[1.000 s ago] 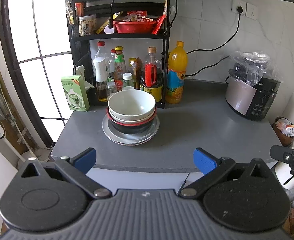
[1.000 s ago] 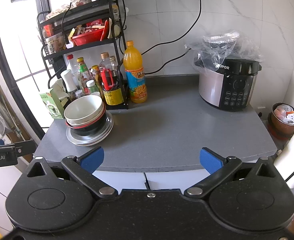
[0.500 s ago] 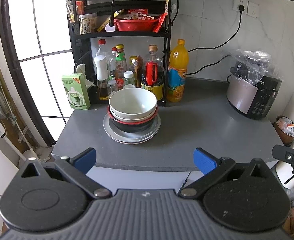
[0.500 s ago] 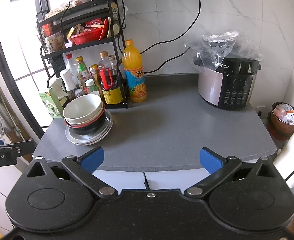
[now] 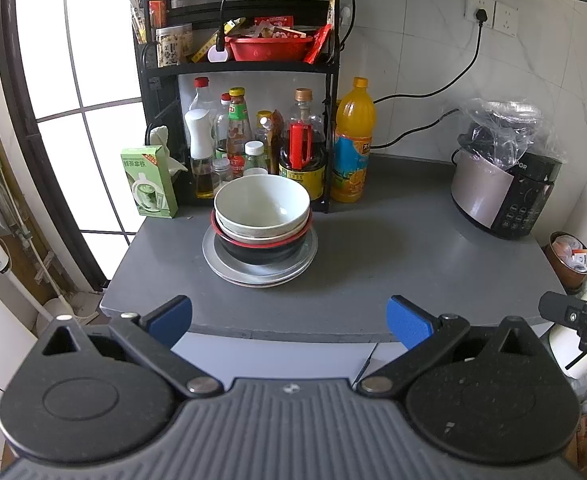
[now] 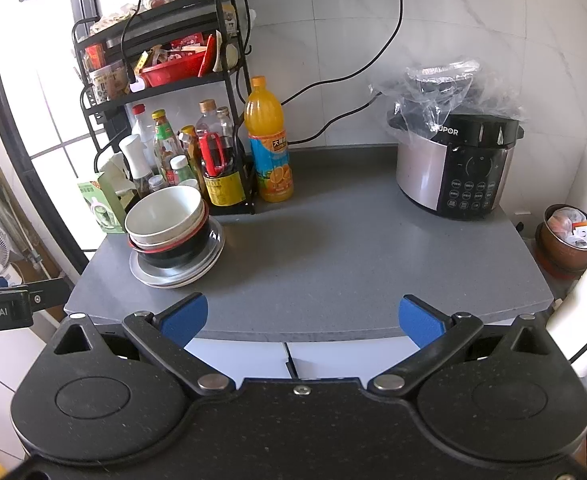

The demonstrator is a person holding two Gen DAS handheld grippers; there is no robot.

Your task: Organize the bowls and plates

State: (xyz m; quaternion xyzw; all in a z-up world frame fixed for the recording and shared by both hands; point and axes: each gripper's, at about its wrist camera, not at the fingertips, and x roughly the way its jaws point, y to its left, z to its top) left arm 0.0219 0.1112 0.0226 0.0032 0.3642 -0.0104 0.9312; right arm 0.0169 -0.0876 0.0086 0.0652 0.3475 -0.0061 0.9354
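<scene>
A stack of dishes sat on the gray counter (image 5: 373, 264), near its left end and just in front of the black rack (image 5: 335, 128). At the bottom of the stack were flat plates (image 5: 259, 276), one on top of another. A black bowl (image 5: 261, 254) with a red rim sat on the plates, and white bowls (image 5: 261, 204) sat inside it, the top one with nothing in it. In the right view the same stack (image 6: 173, 236) was at the left side of the counter. An orange bottle (image 5: 351, 148) stood just to the right of the rack. A cooker (image 6: 457, 164) with a plastic bag over its top stood well apart from the rack, at the far right of the counter. A green box (image 5: 149, 182) stood just left of the rack. The left gripper (image 5: 289, 316) was in front of the counter's near edge, in line with the stack, its jaws spread wide and holding nothing. The right gripper (image 6: 299, 316) was also at the near edge, to the right of the stack, jaws spread wide and holding nothing. Neither one touched the dishes.
</scene>
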